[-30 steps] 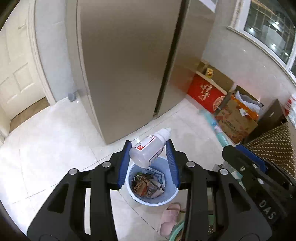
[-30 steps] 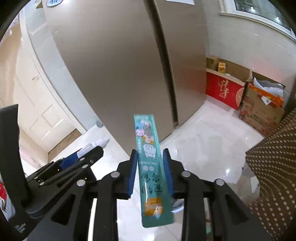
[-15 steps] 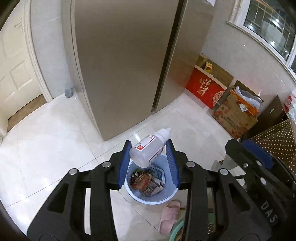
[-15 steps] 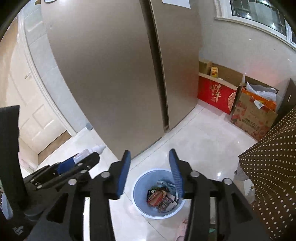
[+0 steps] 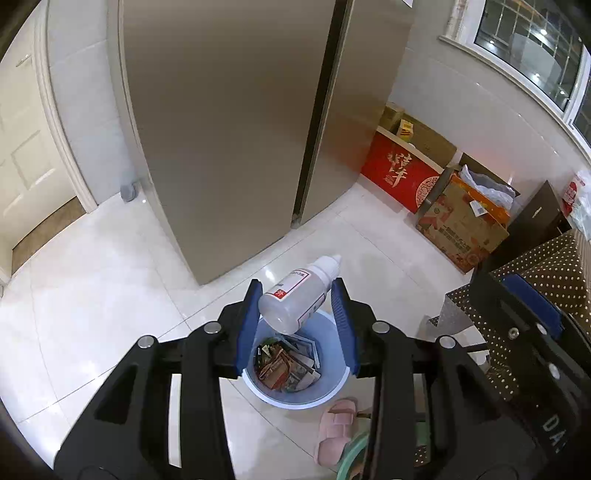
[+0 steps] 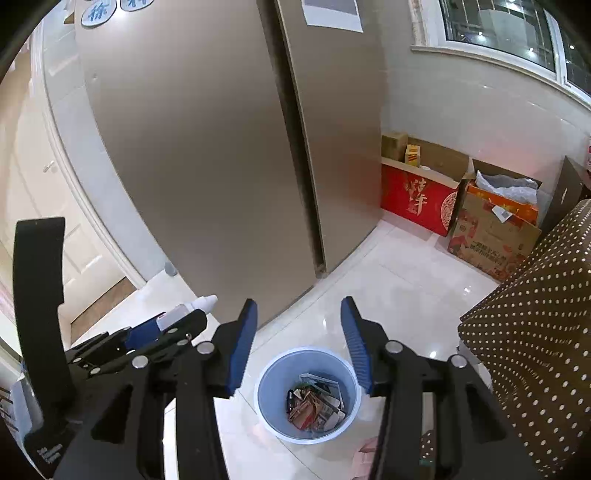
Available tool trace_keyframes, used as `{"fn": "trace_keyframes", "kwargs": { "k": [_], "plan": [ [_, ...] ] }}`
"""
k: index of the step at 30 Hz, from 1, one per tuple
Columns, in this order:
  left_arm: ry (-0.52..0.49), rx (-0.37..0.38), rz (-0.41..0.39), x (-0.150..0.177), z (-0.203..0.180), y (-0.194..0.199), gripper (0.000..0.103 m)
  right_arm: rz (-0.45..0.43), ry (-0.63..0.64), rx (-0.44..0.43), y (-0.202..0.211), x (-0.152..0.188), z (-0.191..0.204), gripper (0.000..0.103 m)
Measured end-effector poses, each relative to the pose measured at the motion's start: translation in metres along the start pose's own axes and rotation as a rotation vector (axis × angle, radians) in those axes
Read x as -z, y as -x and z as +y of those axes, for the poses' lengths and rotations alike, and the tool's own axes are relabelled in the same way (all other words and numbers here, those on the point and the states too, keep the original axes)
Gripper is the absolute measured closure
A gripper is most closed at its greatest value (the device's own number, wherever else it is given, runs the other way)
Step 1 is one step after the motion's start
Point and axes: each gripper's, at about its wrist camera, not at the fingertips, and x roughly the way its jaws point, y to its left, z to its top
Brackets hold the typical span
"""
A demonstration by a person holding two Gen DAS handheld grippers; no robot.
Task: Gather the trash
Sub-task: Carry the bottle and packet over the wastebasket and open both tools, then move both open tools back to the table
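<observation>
The left gripper (image 5: 297,317) is clamped on one white squeeze bottle (image 5: 300,295), held tilted with the nozzle toward 1 o'clock, directly above the blue trash bin (image 5: 334,391). The bottle base overlaps the bin's far rim in the left wrist view, so that rim is hidden there.

In the right wrist view the full bin (image 6: 266,391) rim is seen unobstructed between the jaws. The right gripper (image 6: 299,345) is spread wide, nothing held. The left gripper (image 6: 162,334) is seen side-on at 9 o'clock, with only the bottle (image 6: 201,303) nozzle and part of the label exposed.

Only the left wrist view shows one pink slipper (image 5: 338,428) on the floor at 5 o'clock of the bin, touching or just beside it; cannot tell which. Only the right wrist view shows a paper sheet (image 6: 331,13) on the fridge door.

Counts: one bin, with several wrappers and cartons (image 6: 314,406) piled inside; one bottle; two grippers.

Surroundings: two-door fridge (image 6: 221,147) at 12 o'clock, red box (image 6: 417,201) and printed carton (image 6: 491,240) along the wall at 2 o'clock, dotted brown cloth (image 6: 535,332) at 3 o'clock, white door (image 5: 22,155) at 9 o'clock.
</observation>
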Motion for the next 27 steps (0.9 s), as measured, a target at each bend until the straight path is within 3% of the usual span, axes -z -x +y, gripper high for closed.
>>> {"fn": "trace_keyframes", "kwargs": {
  "k": [6,9,19,27],
  "plan": [
    [-0.011,-0.006,-0.017,-0.006,-0.010,0.001,0.063,-0.024,-0.027,0.013,0.006,-0.003,-0.008,0.051],
    [0.010,-0.022,-0.028,-0.008,-0.010,0.005,0.035,-0.030,-0.035,0.023,0.008,-0.004,-0.011,0.051],
    [-0.018,-0.015,-0.056,-0.007,-0.022,0.029,0.034,-0.052,-0.046,0.023,0.031,-0.006,-0.019,0.051],
    [-0.062,0.034,-0.113,-0.004,-0.050,0.072,0.034,-0.104,-0.060,0.046,0.077,-0.008,-0.037,0.051]
  ]
}}
